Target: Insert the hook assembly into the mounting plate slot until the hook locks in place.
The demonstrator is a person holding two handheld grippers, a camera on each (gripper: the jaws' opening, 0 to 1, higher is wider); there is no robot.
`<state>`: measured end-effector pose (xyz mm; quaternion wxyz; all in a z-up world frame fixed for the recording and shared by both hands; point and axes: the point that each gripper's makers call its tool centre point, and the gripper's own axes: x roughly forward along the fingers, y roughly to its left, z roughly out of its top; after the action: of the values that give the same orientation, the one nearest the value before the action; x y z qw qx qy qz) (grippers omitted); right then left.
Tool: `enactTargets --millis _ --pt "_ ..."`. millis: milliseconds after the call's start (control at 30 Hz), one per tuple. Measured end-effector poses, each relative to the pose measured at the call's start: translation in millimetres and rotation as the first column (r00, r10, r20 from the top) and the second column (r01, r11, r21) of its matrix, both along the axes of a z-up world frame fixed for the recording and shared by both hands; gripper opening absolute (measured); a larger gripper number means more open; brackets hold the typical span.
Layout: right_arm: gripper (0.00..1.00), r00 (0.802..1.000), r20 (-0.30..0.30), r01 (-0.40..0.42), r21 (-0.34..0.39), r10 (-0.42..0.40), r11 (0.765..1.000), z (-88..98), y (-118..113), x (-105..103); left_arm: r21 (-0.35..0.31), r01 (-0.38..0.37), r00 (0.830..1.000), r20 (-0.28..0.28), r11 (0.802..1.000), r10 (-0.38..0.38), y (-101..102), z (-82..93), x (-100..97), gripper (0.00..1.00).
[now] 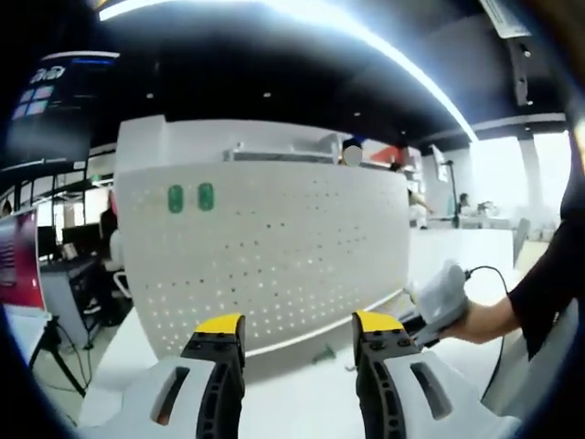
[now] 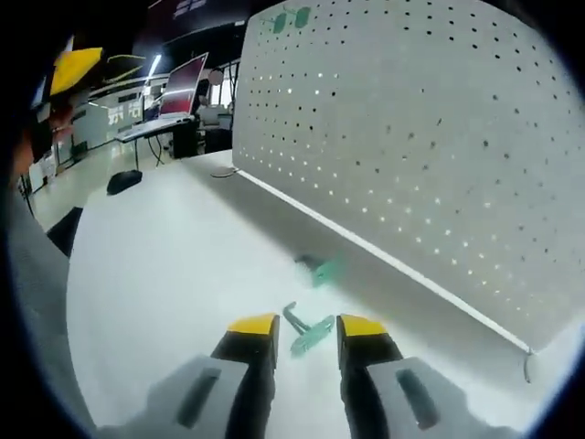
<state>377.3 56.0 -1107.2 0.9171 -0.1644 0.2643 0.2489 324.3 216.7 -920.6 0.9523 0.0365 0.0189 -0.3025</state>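
The right gripper (image 2: 306, 326) stands open around a green hook (image 2: 308, 331) on the white table (image 2: 164, 274); the left gripper (image 1: 299, 324) gapes empty.

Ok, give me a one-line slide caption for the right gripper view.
Right gripper with open jaws poised over a green hook on the white table, another green hook lying beyond, beside the pegboard.

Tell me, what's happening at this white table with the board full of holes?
A person holds two yellow-tipped grippers. The right gripper, open, is poised over a small green plastic hook lying on the white table; a second green hook lies beyond. The left gripper, open and empty, faces the white perforated pegboard, where two green pieces already hang.
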Motion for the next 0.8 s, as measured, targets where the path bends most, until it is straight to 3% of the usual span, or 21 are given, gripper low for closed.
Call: enactTargets --millis 167,500,800 --pt "0.21 1.000 -0.012 -0.002 -0.031 0.002 1.000 -8.1 -5 3 0.008 -0.006 1.000 -0.005 1.000 0.006 1 -2.1 0.4 0.47" --pt "0.19 0.999 -0.016 0.036 -0.035 -0.036 0.999 -7.6 -21 4 0.018 -0.007 1.000 -0.009 1.000 0.007 0 -4.0 -0.4 0.46" --pt "0.13 0.999 0.031 0.014 -0.029 -0.013 0.999 3.2 -7 15 0.013 -0.006 1.000 -0.012 1.000 0.006 1 -4.2 0.2 0.45"
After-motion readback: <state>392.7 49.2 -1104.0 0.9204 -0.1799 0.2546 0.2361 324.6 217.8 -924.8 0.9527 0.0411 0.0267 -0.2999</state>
